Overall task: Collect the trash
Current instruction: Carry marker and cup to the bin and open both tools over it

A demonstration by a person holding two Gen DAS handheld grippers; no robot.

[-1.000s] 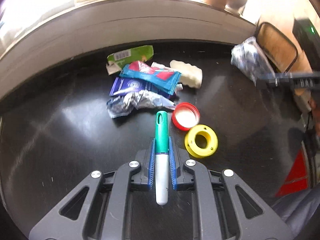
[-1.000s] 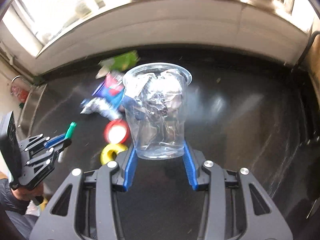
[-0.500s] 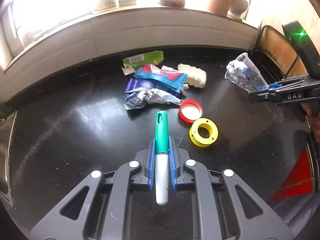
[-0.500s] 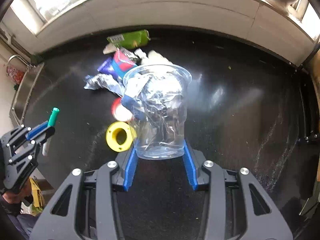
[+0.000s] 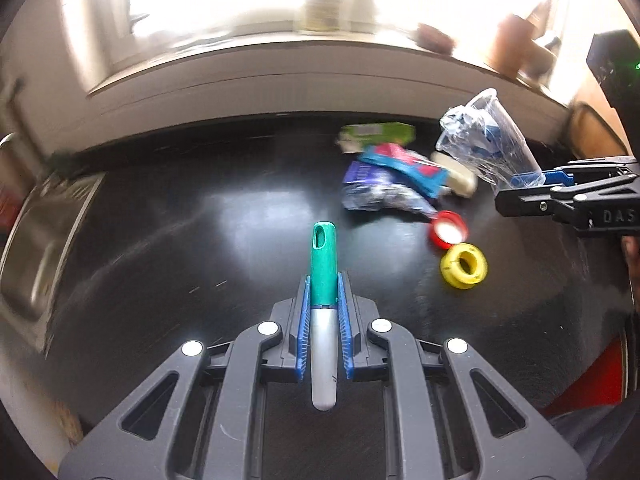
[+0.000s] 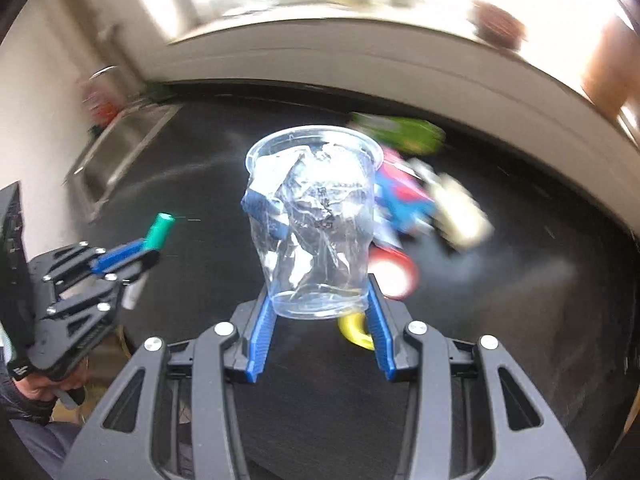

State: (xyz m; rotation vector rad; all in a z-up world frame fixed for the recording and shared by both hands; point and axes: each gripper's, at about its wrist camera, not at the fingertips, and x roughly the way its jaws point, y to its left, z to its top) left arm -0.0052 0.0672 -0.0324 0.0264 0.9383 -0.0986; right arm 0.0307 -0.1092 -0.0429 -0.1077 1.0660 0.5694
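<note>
Motion-blurred wrapper pile (image 6: 404,196), yellow ring (image 6: 354,330) half hidden behind the plastic cup (image 6: 316,224).

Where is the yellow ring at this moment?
The yellow ring lies on the black counter, right of centre in the left wrist view, just below the red lid and apart from the wrapper pile.

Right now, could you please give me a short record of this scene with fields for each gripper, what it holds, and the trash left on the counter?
left gripper: shut on marker, green cap forward
right gripper: shut on clear cup
cup contents: crumpled wrappers
counter: black
left on counter: wrapper pile, red lid, yellow ring
</note>
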